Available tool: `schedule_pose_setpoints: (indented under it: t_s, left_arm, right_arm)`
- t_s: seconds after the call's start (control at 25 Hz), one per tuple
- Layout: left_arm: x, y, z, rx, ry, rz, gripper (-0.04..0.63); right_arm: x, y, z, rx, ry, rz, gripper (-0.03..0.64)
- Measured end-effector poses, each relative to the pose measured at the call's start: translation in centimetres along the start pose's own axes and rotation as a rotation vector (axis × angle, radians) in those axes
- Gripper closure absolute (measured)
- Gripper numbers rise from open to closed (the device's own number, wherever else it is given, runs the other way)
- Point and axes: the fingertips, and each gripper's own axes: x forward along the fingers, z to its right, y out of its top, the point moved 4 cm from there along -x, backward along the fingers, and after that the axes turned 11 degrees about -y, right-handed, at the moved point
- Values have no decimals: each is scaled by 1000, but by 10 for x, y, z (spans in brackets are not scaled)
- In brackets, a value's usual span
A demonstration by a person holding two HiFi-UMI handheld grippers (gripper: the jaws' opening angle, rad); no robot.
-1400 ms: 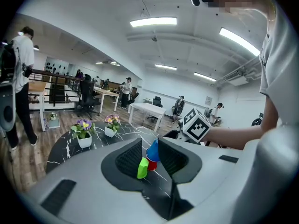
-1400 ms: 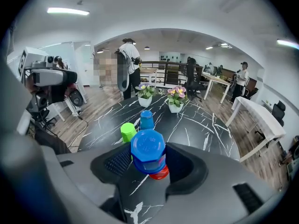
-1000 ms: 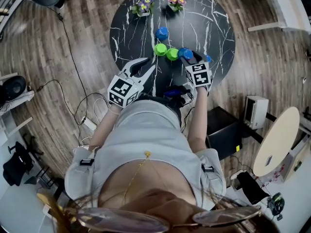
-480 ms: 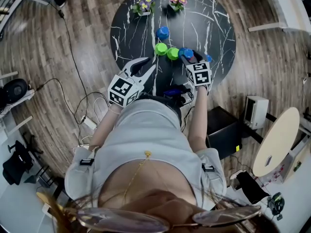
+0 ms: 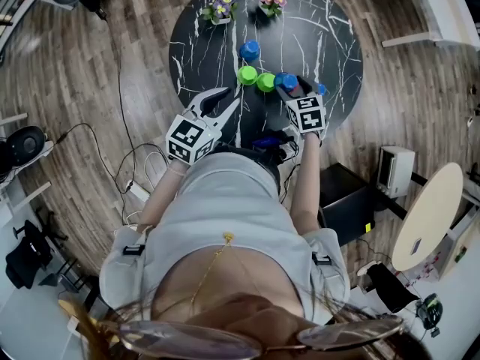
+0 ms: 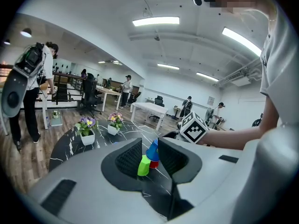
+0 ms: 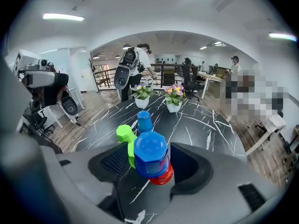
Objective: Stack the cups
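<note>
On the black marble table [image 5: 330,43] stand a blue cup [image 5: 250,50] and two green cups [image 5: 247,75] [image 5: 265,82], all upside down. My right gripper [image 5: 289,88] stands around another upturned blue cup [image 7: 150,150] that sits on a red cup [image 7: 164,175]. Its jaws have just been opening; they are open, with a gap beside the blue cup on the left. A green cup [image 7: 125,133] stands just beyond the stack. My left gripper [image 5: 221,103] hovers over the table's near left edge, open a little, with nothing between its jaws [image 6: 150,155].
Two white pots with flowers [image 5: 220,10] [image 5: 272,1] stand at the table's far edge. A small blue thing [image 5: 321,90] lies just right of the right gripper. Cables run over the wooden floor at the left. People stand in the room behind.
</note>
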Motion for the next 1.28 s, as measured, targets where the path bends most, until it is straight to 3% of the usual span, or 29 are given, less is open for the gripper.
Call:
schedule_pose_setpoints:
  t_s: [1.0,1.28]
  left_arm:
    - [10,-1,-21,14,-13,-24,469]
    - [19,0,-27,21,-53,-50,466]
  right_arm:
    - [-37,12,-3,88,-51,115,331]
    - [-49,9,-7,99,-54,122,333]
